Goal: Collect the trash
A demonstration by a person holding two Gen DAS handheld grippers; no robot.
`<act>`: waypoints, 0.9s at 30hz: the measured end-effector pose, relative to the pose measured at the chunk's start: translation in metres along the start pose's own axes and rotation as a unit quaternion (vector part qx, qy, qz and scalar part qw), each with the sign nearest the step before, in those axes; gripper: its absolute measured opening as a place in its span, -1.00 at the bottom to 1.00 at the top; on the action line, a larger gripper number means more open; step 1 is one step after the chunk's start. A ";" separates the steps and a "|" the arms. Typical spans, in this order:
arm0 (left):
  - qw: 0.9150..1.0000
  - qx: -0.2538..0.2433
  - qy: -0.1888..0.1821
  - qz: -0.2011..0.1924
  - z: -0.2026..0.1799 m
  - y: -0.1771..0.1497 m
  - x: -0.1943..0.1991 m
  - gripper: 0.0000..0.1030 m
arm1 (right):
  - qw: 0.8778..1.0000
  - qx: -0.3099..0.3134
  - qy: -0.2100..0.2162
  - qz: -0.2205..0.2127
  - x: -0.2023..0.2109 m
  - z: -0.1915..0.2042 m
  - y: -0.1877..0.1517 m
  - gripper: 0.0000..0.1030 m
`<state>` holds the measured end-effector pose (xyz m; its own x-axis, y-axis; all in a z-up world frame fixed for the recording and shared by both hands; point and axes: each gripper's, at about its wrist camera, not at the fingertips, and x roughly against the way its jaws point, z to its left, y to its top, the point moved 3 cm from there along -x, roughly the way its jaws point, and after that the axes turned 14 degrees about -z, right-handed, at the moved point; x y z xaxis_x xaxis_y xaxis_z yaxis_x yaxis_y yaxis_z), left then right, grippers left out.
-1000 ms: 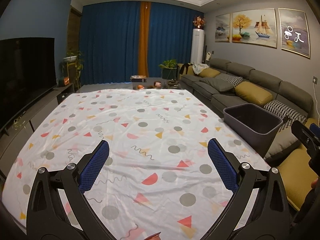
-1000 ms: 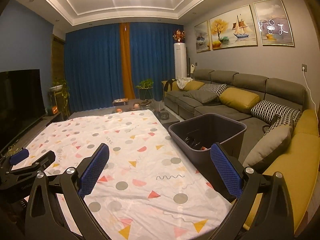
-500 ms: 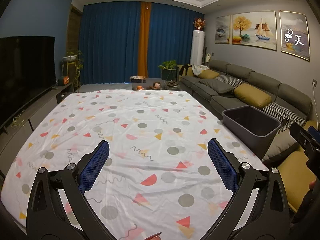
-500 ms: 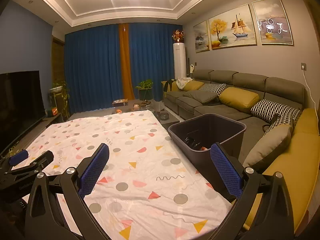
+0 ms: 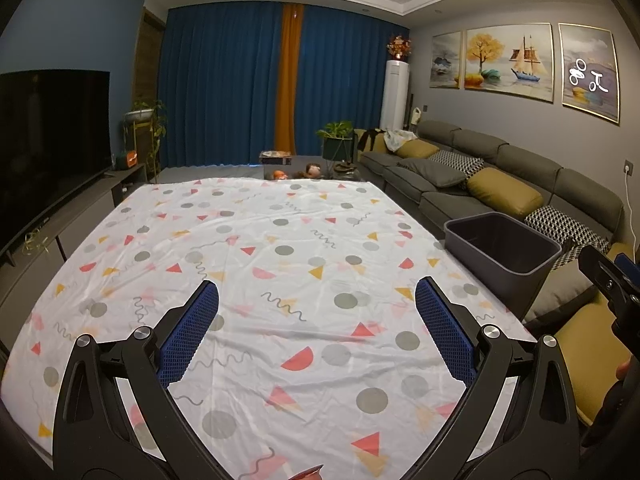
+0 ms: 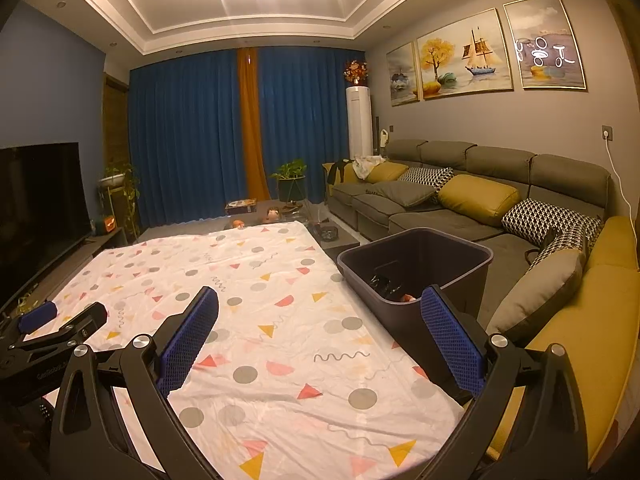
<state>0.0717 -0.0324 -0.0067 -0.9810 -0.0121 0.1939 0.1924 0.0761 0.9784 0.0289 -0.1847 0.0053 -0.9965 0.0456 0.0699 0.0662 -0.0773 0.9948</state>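
A dark grey bin [image 6: 416, 268] stands at the right edge of the table with the patterned white cloth [image 6: 256, 304]; dark items and something orange lie inside it. It also shows in the left wrist view [image 5: 502, 248]. My left gripper [image 5: 316, 300] is open and empty above the near part of the cloth [image 5: 280, 280]. My right gripper [image 6: 320, 308] is open and empty, above the cloth's near right part, its right finger [image 6: 452, 332] in front of the bin's near wall. A small red-orange scrap [image 5: 306, 473] shows at the bottom edge of the left wrist view.
A grey sofa [image 6: 460, 200] with yellow and patterned cushions runs along the right. A dark TV [image 5: 52, 132] on a low cabinet stands left. A low table with small items [image 5: 296, 168] and potted plants stand before blue curtains. The left gripper shows in the right wrist view [image 6: 52, 328].
Both views have shifted only slightly; the grippers stay open and empty.
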 end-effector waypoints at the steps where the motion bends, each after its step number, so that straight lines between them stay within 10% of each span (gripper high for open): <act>1: 1.000 0.001 0.000 0.000 0.000 0.000 0.000 0.89 | 1.000 0.000 0.000 0.000 0.000 0.000 0.000 0.89; 27: 1.000 0.002 -0.001 -0.001 0.000 0.000 0.002 0.89 | 1.000 -0.003 -0.002 -0.002 -0.001 0.000 0.000 0.89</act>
<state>0.0702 -0.0322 -0.0062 -0.9814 -0.0100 0.1918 0.1904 0.0799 0.9785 0.0294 -0.1852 0.0056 -0.9966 0.0491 0.0667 0.0625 -0.0837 0.9945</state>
